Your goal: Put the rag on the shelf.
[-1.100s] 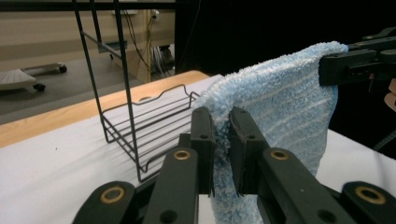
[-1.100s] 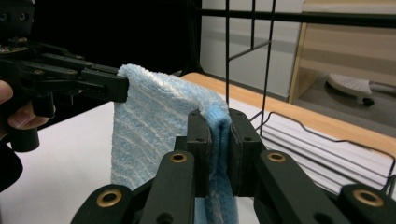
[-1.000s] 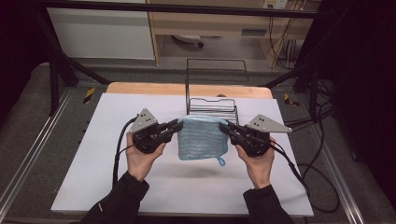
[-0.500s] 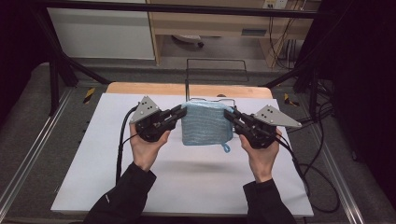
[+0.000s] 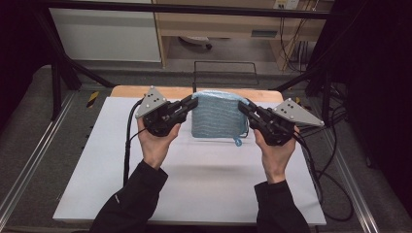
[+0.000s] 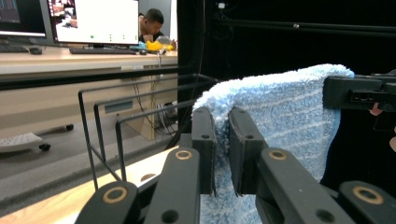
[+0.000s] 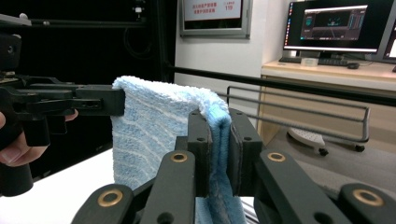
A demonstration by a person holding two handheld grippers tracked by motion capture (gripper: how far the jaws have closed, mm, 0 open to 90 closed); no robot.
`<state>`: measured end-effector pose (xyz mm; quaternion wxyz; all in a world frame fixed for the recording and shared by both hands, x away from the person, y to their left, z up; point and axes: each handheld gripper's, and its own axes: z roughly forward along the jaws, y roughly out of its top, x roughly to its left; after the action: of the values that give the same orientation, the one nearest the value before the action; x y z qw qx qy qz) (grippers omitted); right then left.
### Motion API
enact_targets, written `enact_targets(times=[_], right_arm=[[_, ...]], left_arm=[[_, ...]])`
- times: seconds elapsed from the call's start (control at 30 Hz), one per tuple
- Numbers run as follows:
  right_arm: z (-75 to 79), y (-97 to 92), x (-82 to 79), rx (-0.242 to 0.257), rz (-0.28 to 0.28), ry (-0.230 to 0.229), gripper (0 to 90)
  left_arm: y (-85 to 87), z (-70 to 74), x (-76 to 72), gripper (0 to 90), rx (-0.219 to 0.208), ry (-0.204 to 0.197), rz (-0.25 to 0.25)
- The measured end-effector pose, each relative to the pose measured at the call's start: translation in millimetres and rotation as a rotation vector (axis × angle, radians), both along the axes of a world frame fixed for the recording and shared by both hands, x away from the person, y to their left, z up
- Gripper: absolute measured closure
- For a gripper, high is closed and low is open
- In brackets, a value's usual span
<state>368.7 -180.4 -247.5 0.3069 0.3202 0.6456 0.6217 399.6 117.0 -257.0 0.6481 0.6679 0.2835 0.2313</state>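
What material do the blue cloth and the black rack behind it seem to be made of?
The blue cloth looks like soft terry or microfibre: a fuzzy, looped pile with faint lighter stripes, and it hangs limp between the two tools. The black rack looks like thin metal wire with a dark, matte coating, bent into upright loops; the coating type cannot be told.

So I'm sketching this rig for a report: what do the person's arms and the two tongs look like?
Both tongs are black. The left tongs and right tongs each carry a grey three-cornered plate with small dots on top. Each has two flat black jaws on link arms with brass-coloured rivets. A black cable trails from each. The person wears black long sleeves.
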Motion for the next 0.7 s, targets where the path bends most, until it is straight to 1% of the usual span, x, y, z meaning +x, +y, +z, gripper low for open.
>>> enact_targets(times=[0.1, 0.13, 0.17, 0.2, 0.27, 0.47, 0.5, 0.7], right_arm=[[4.3, -0.2, 0.4, -0.004, -0.008, -0.009, 81.7], [8.8, -0.7, 1.1, -0.005, -0.012, -0.025, 81.7], [8.8, -0.7, 1.1, -0.005, -0.012, -0.025, 81.7], [13.5, -0.9, 1.9, -0.006, -0.018, -0.034, 81.7], [15.8, -0.8, 2.4, -0.005, -0.020, -0.038, 81.7], [30.5, -0.1, 7.4, -0.005, -0.036, -0.075, 81.7], [30.5, -0.1, 7.4, -0.005, -0.036, -0.075, 81.7], [41.6, 0.4, 12.1, 0.010, -0.042, -0.092, 81.7]], left_arm=[[-1.9, 4.7, 1.4, 81.7, -0.011, -0.013, 0.000], [-2.2, 6.3, 2.0, 81.8, -0.015, -0.018, 0.001], [-2.8, 8.0, 2.8, 81.8, -0.020, -0.024, 0.002], [-3.3, 10.0, 3.7, 81.8, -0.025, -0.028, 0.001], [-4.2, 13.9, 5.0, 81.8, -0.032, -0.036, 0.003], [-6.1, 24.5, 9.1, 81.9, -0.049, -0.058, 0.014], [-6.3, 26.2, 9.8, 81.9, -0.056, -0.063, 0.016], [-7.8, 36.1, 13.2, 81.9, -0.076, -0.090, 0.023]])
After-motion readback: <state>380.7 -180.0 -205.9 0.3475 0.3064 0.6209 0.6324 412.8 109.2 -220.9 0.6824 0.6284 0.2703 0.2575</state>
